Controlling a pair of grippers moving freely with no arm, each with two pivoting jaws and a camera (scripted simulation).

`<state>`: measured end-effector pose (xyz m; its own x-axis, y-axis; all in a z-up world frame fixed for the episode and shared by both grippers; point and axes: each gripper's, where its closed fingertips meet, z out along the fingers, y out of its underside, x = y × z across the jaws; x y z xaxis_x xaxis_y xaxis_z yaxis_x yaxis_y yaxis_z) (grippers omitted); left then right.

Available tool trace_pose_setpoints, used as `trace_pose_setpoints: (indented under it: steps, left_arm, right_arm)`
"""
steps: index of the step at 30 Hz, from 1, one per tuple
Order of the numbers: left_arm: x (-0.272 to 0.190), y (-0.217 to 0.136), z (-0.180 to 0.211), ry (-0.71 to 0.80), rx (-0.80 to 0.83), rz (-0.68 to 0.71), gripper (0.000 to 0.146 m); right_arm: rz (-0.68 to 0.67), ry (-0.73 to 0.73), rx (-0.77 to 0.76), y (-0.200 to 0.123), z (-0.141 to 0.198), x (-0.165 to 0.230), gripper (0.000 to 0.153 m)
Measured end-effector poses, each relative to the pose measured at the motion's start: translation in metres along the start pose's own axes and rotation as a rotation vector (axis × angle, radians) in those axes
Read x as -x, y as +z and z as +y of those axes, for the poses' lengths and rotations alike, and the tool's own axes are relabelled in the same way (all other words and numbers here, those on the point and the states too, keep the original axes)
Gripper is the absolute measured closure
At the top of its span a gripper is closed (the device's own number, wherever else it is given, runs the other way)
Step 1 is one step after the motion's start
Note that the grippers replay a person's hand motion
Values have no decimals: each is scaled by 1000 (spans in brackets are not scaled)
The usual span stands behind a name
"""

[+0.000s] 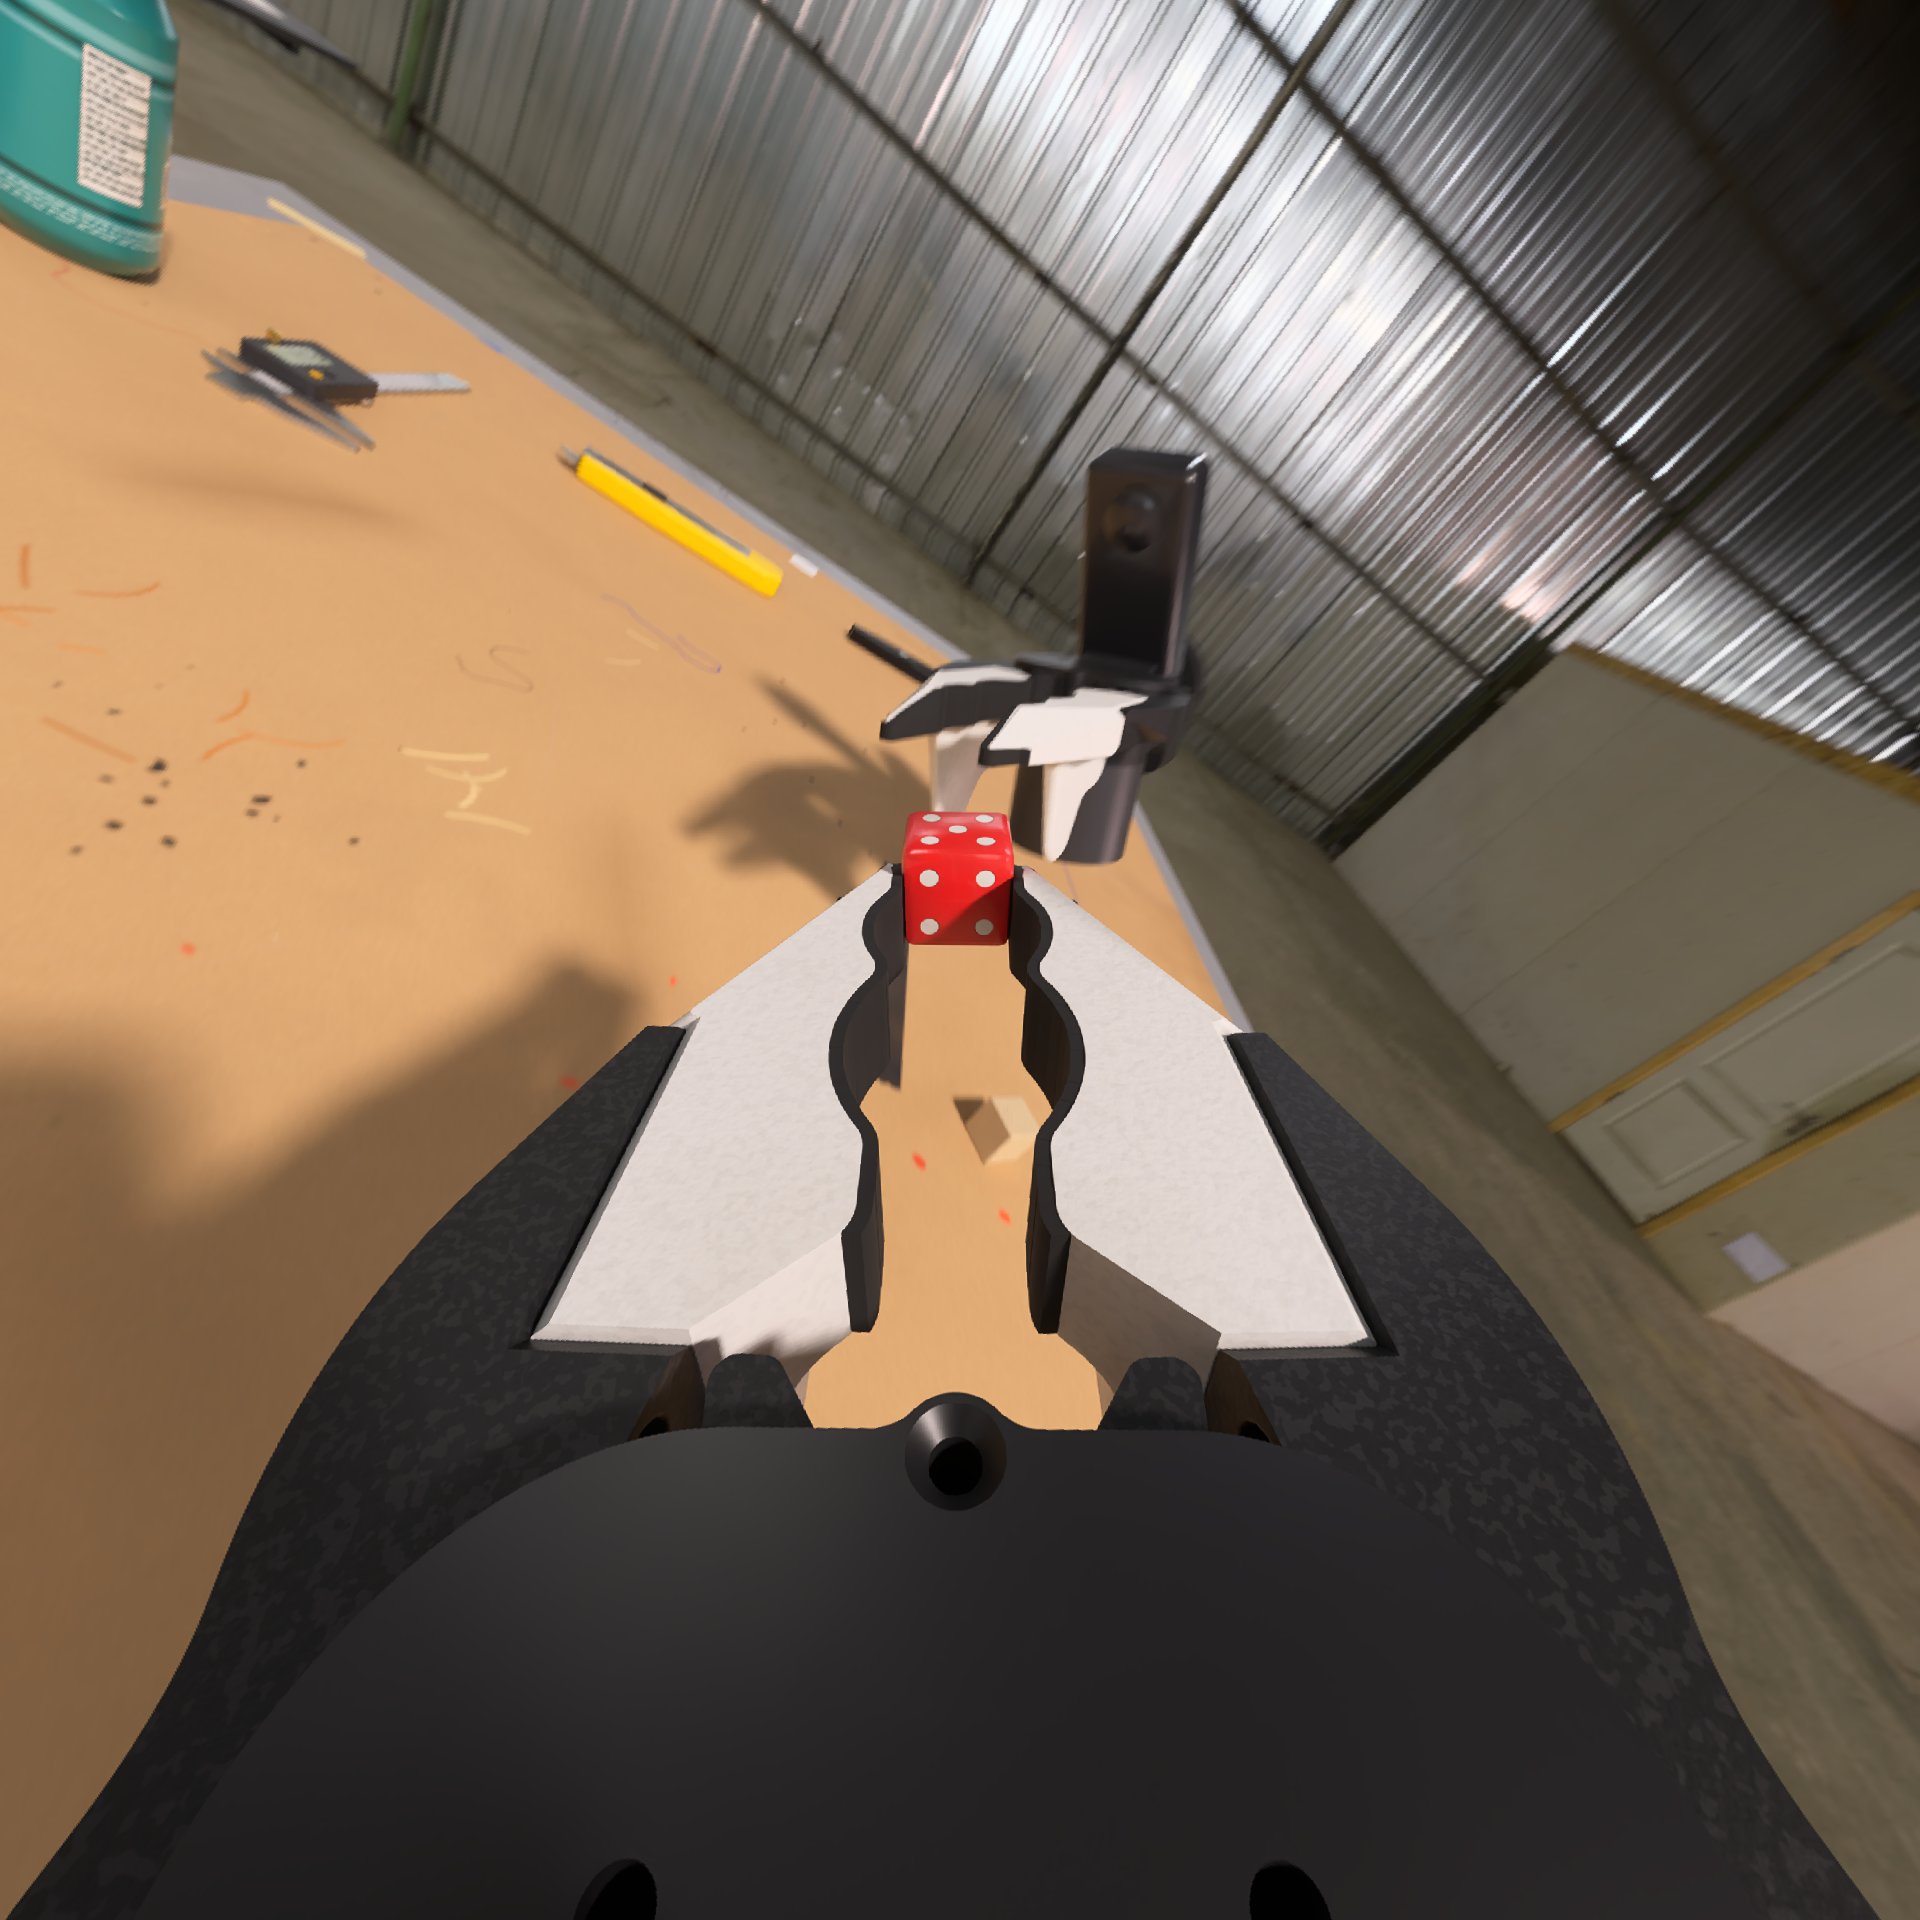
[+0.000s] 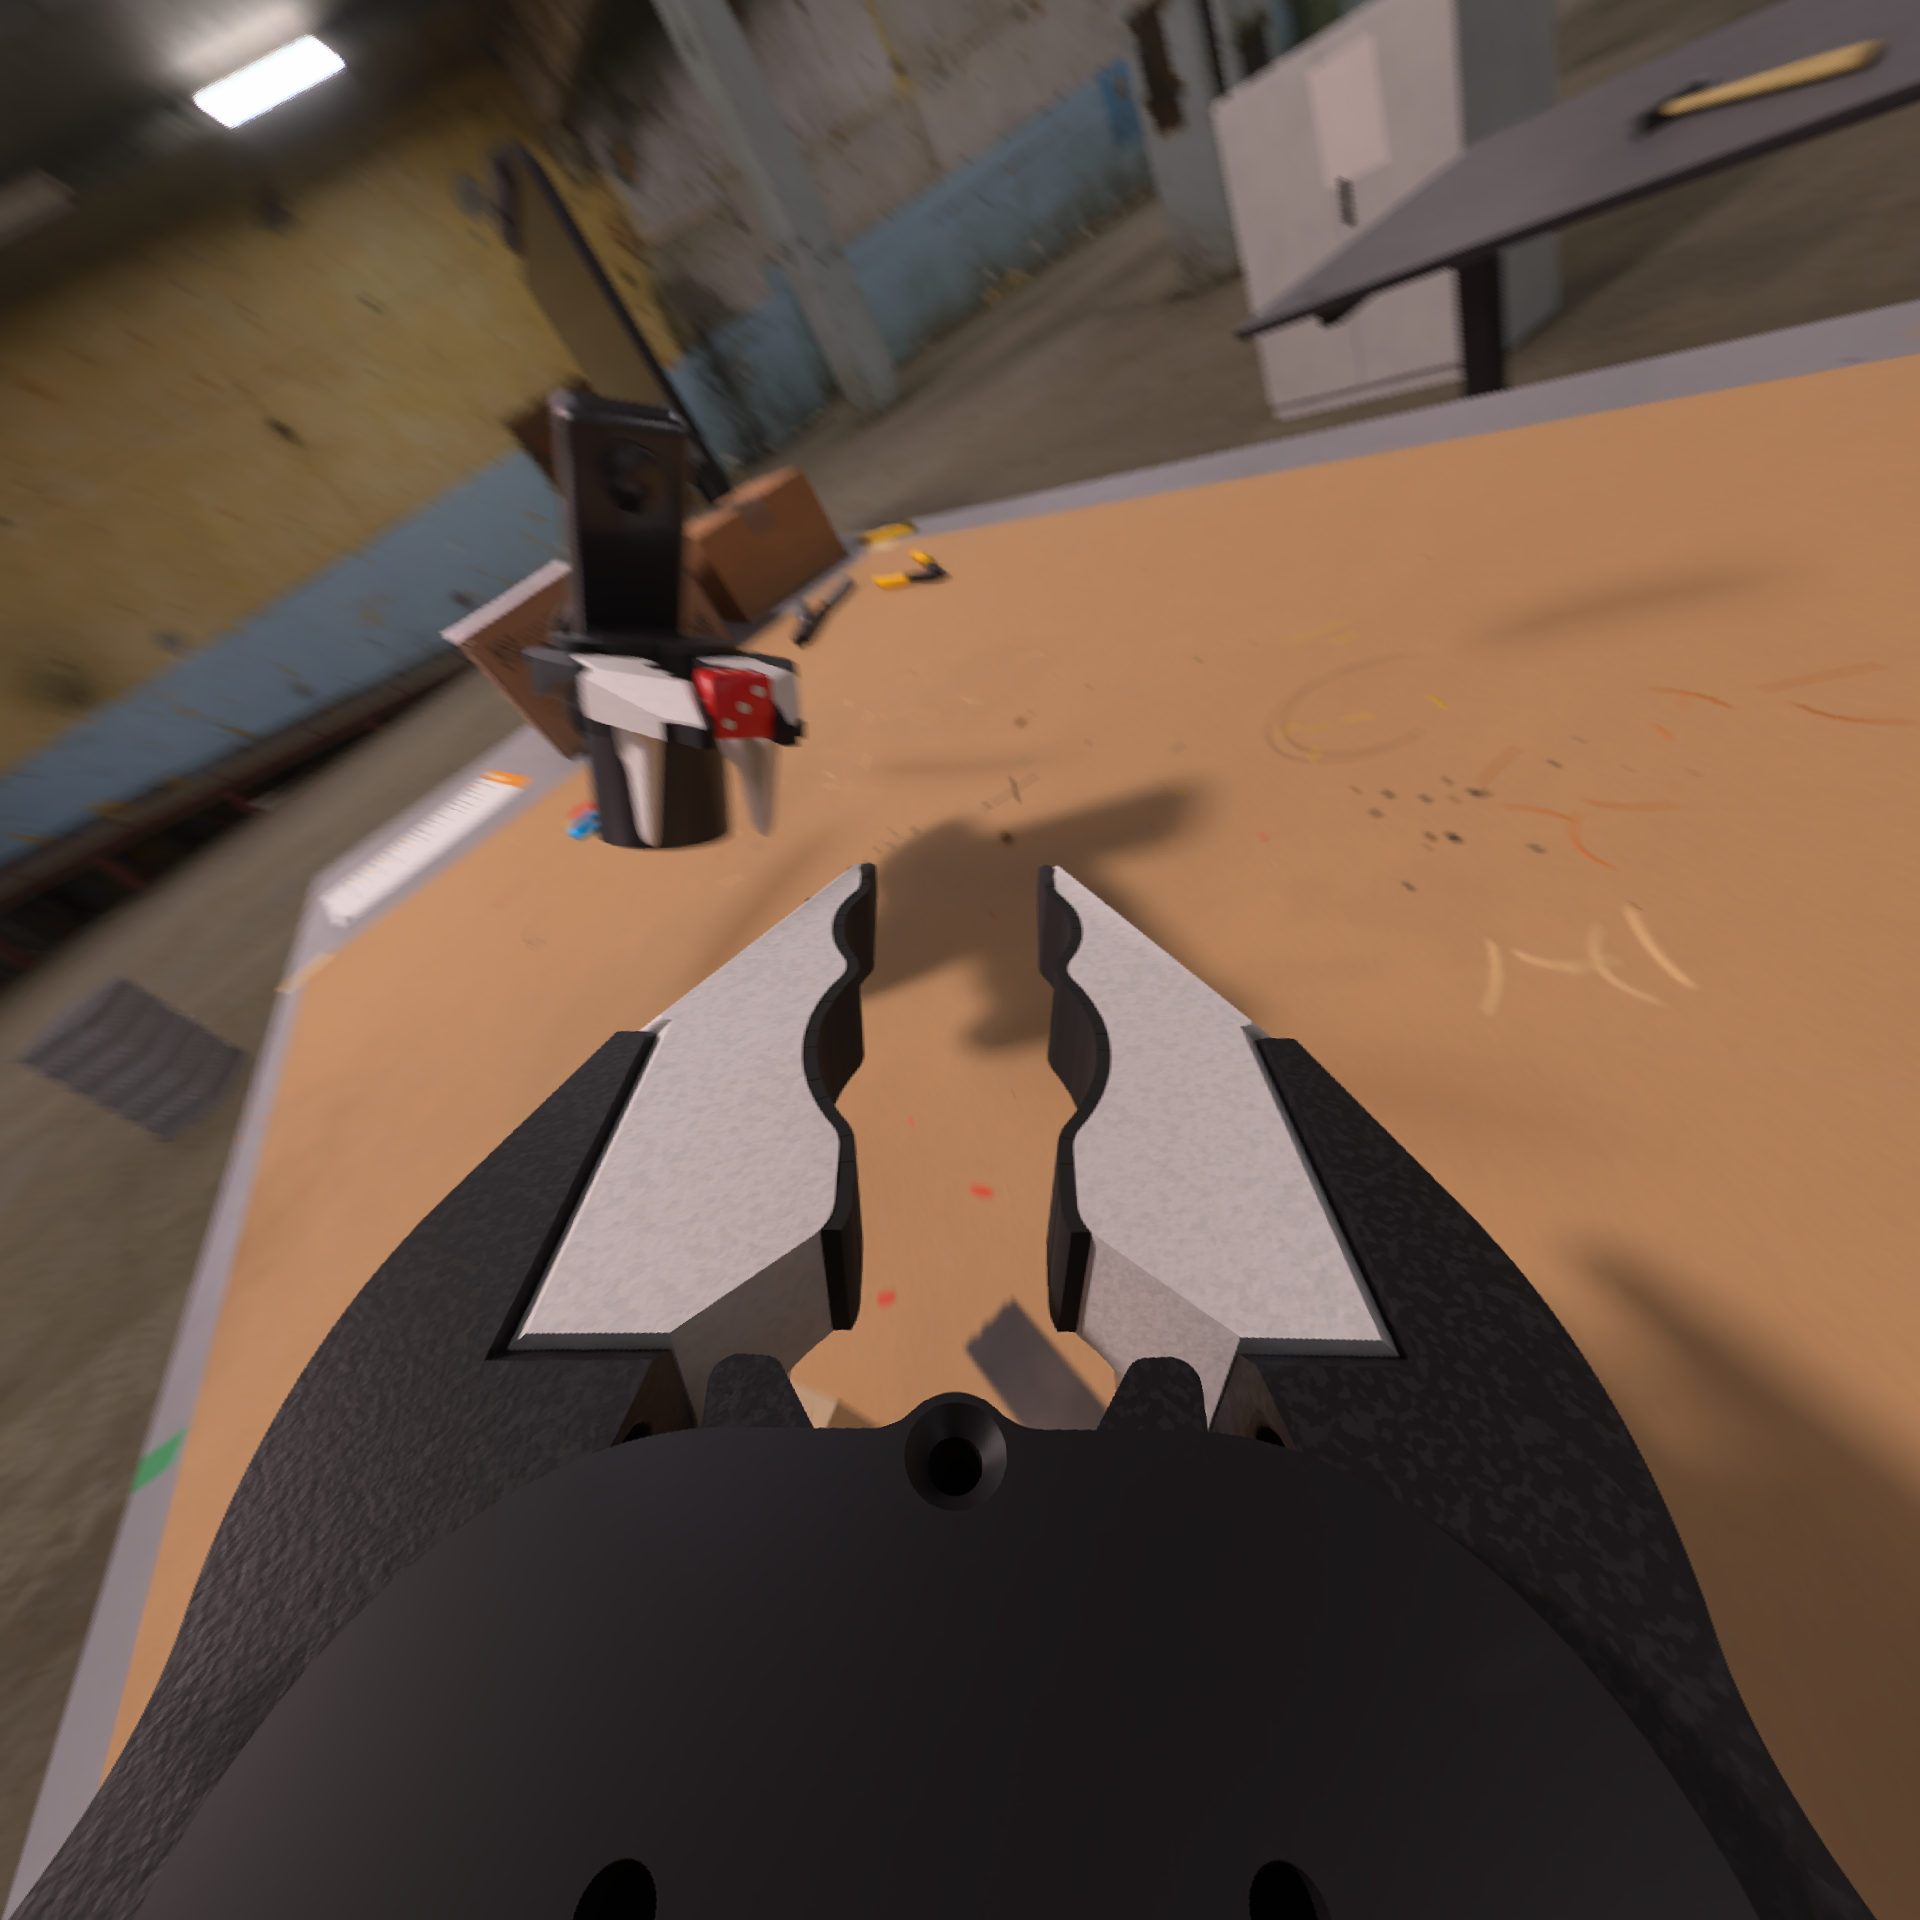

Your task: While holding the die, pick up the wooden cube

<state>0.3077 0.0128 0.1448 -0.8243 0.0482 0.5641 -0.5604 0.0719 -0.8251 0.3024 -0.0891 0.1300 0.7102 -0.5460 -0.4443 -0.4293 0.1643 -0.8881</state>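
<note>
My left gripper (image 1: pixel 956 885) is shut on a red die (image 1: pixel 956 873) with white dots, held at the fingertips above the tan table (image 1: pixel 312 935). The wooden cube (image 1: pixel 1003 1127) lies on the table below, seen through the gap between the left fingers. My right gripper (image 2: pixel 956 894) is open and empty, above the table. It also shows in the left wrist view (image 1: pixel 940 740), just beyond the die. In the right wrist view the left gripper (image 2: pixel 740 709) hangs at the upper left with the die (image 2: pixel 736 701). A pale sliver (image 2: pixel 834 1411) at the base of the right fingers may be the cube.
A teal bottle (image 1: pixel 83 125), a digital caliper (image 1: pixel 307 369), a yellow utility knife (image 1: pixel 675 520) and a black pen (image 1: pixel 883 649) lie toward the far edge. A cardboard box (image 2: pixel 758 540) and a white ruler (image 2: pixel 416 842) sit near the table's left edge.
</note>
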Motion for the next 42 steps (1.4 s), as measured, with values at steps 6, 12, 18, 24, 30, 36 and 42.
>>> trace_pose_setpoints:
  steps: [6,12,18,24,30,36,42]
  left_arm:
    - [-19,-26,39,46,81,-96,127]
    - [-23,-24,63,10,147,-64,127]
    - [17,-43,63,53,220,-318,127]
    - [47,-82,63,119,232,-611,127]
    - [44,-82,72,72,214,-537,127]
    - [41,-79,75,28,200,-474,127]
    - [41,-82,75,3,183,-454,127]
  right_arm:
    - [305,-218,165,-30,52,24,97]
    - [349,-283,244,-25,90,57,92]
    - [380,-317,356,-17,99,55,91]
    - [450,-342,448,26,132,71,77]
    - [629,-373,533,50,142,59,54]
    - [753,-394,619,34,143,39,64]
    - [802,-303,622,-7,143,25,72]
